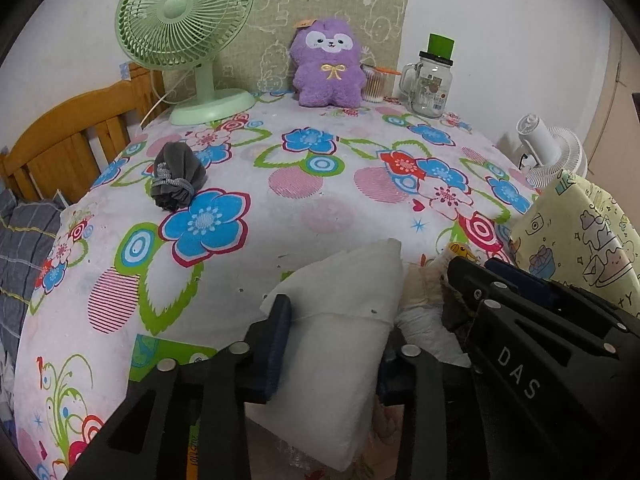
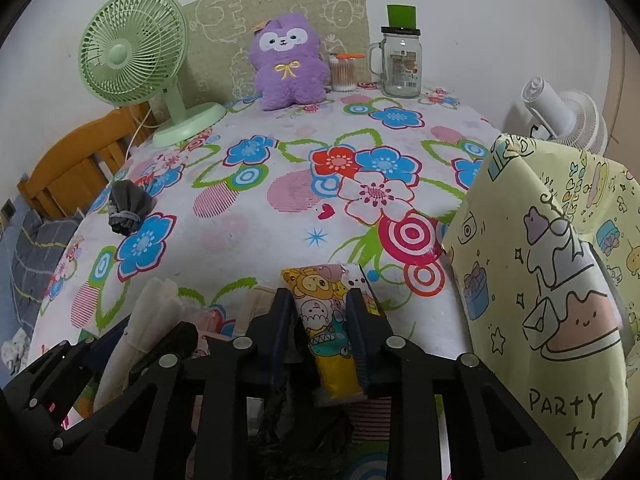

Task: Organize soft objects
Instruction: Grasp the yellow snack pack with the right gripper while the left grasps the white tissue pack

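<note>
The left tongs [image 1: 334, 344] grip a folded white soft cloth pad [image 1: 344, 320], clamped between the two jaws just above the flower-printed tabletop [image 1: 248, 152]. The right tongs [image 2: 320, 336] pinch a long yellow cartoon-printed soft packet [image 2: 326, 320], which pokes forward past the fingertips. Beyond both, a grey bunched fabric pouch [image 1: 176, 178] lies nearer the green desk fan [image 1: 188, 36], and a purple plush toy [image 1: 326, 62] sits beside that fan.

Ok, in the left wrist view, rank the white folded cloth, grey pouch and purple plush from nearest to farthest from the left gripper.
1. White folded cloth, between the left gripper's fingers.
2. Grey pouch, mid-table, left.
3. Purple plush, far edge against the wall.
</note>
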A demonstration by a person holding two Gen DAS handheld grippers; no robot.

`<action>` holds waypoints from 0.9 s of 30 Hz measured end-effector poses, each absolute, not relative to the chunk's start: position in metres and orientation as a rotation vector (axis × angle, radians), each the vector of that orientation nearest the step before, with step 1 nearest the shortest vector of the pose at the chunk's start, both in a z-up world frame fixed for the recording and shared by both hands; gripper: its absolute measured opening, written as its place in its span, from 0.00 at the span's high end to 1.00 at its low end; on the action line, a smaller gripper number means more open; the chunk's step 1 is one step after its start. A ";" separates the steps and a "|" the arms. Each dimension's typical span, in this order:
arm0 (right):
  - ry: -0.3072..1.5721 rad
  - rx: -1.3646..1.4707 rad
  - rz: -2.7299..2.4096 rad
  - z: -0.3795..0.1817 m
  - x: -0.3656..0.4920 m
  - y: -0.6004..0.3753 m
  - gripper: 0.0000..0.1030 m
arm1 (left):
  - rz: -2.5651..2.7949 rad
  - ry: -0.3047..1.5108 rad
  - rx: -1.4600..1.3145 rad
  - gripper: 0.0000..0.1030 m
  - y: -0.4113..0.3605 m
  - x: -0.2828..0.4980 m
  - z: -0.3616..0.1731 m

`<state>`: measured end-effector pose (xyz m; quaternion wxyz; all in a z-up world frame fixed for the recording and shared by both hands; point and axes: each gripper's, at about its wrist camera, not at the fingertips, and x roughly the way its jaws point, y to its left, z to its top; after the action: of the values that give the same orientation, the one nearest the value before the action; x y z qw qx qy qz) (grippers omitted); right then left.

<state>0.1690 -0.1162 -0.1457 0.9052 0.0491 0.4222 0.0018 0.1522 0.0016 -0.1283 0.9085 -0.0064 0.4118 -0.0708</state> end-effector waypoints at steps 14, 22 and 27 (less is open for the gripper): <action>0.839 0.114 0.027 -0.130 0.158 -0.117 0.79 | -0.131 0.811 -0.006 0.82 0.000 0.144 -0.115; 0.809 0.113 0.044 -0.116 0.147 -0.117 0.81 | -0.134 0.774 -0.001 0.87 -0.003 0.133 -0.103; 0.792 0.111 0.051 -0.107 0.141 -0.117 0.82 | -0.136 0.757 0.005 0.88 -0.005 0.127 -0.095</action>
<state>0.1410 -0.1174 -0.1069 0.9208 0.0538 0.3855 0.0249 0.1266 -0.0055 -0.0945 0.9270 0.0023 0.3691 -0.0663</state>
